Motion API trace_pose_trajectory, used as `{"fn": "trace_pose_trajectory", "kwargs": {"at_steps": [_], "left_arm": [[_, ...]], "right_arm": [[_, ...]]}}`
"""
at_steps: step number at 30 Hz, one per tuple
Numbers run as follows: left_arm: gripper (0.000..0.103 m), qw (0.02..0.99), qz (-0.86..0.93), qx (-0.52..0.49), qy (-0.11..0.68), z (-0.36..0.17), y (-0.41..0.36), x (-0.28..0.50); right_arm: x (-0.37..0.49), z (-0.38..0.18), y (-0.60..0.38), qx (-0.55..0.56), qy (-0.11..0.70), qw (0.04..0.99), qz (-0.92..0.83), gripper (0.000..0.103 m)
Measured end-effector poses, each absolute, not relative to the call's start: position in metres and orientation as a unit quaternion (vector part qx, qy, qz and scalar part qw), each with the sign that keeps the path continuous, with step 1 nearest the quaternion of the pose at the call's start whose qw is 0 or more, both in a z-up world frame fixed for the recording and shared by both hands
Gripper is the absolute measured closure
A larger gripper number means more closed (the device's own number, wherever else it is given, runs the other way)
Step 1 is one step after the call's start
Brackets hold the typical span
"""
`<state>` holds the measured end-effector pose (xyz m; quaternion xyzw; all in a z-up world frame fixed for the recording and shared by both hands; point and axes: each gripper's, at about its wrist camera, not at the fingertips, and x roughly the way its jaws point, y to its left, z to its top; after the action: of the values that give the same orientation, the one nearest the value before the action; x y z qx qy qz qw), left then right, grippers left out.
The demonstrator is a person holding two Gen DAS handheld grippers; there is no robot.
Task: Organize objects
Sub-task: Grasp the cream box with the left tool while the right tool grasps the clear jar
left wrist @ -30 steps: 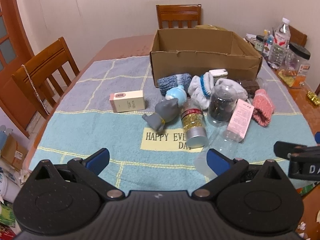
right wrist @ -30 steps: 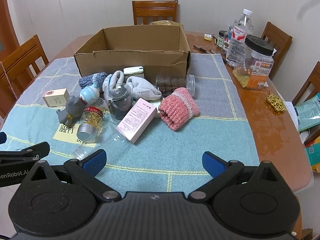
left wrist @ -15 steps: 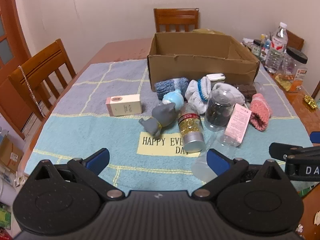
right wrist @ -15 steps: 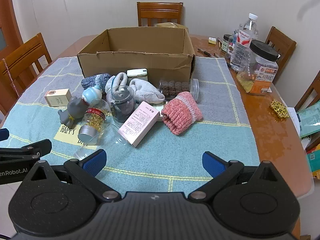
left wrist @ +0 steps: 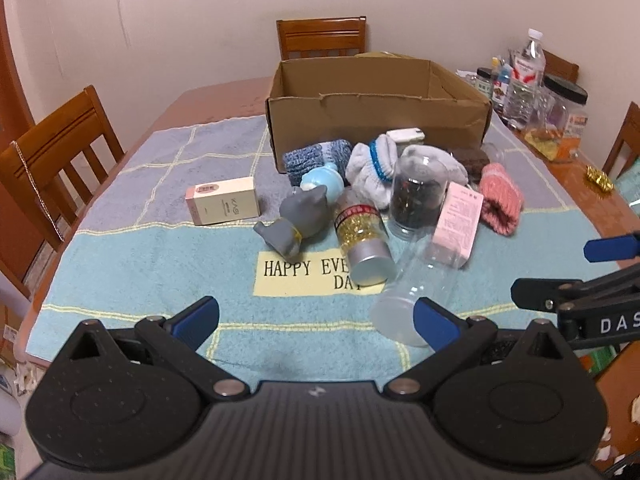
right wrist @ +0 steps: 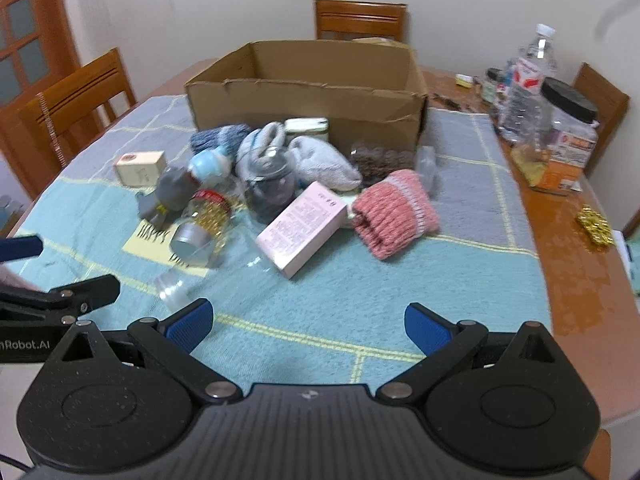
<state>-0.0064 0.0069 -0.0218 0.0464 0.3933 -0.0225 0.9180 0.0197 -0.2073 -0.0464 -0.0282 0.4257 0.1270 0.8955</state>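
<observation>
Nothing looks sorted yet: the box (left wrist: 376, 120) stands open and seems empty, though its floor is hidden. In front of it on the tabletop (right wrist: 568, 280) lies the whole heap: socks (right wrist: 394, 216), jar (left wrist: 416, 196), pill bottle (left wrist: 362, 236), pink carton (right wrist: 302, 228), toy (left wrist: 298, 222). Both the left hand-held gripper (left wrist: 316, 320) and right hand-held gripper (right wrist: 308, 320) hover near the heap, fingers apart, holding nothing.
</observation>
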Motion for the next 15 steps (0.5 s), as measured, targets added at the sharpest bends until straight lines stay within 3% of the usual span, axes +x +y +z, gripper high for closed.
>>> {"fn": "trace_pose_trajectory", "kwargs": {"at_steps": [15], "left_arm": [[0.001, 0.909, -0.005, 0.024, 0.417, -0.034, 0.044, 0.015]], "right_arm": [[0.038, -0.059, -0.183, -0.035, 0.434, 0.873, 0.221, 0.0]]}}
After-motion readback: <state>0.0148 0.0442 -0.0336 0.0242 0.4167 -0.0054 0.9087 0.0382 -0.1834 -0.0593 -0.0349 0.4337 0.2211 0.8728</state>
